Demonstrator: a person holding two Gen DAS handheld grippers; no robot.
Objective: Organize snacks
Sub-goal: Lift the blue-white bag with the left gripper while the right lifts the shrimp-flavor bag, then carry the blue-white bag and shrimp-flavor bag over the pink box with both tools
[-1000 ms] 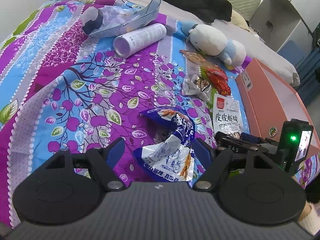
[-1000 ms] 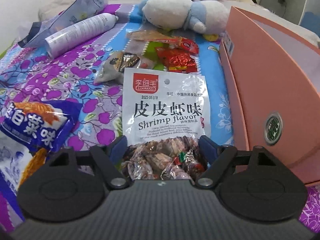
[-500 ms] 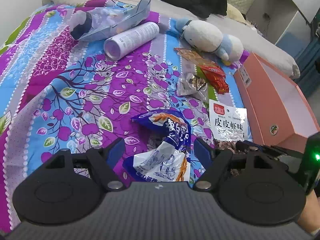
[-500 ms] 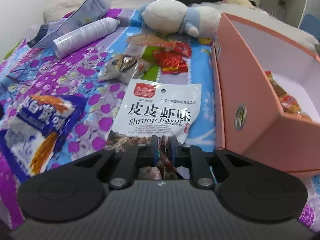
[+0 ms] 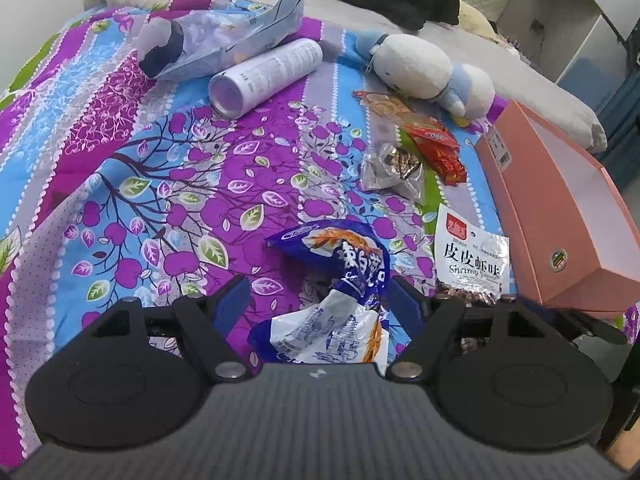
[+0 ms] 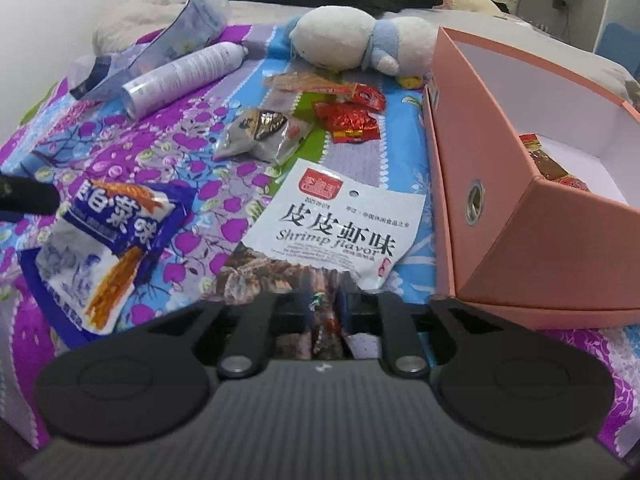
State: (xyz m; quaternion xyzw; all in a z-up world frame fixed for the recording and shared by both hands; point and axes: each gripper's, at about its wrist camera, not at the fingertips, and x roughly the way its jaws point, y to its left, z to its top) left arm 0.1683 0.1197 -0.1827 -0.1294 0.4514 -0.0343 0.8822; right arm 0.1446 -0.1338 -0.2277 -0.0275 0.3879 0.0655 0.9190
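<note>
right gripper clamped on shrimp bag (bottom edge) | left gripper wide, straddling blue bag

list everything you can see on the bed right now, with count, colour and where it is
shrimp bag: 1, white with a clear bottom, near edge pinched in the right gripper, beside the box
blue bag: 1, blue and white, crumpled, between the left gripper's open fingers
red packets: several, red, beyond the shrimp bag
silver packet: 1, silver-grey, left of the red packets
tube: 1, white, lying on its side, far left
clear pouch: 1, pale blue, behind the tube
plush toy: 1, white and light blue, far end
box: 1, pink outside, white inside, right side, snacks inside
bedspread: 1, purple and blue floral, under everything
left gripper: 1, black, open
right gripper: 1, black, shut
</note>
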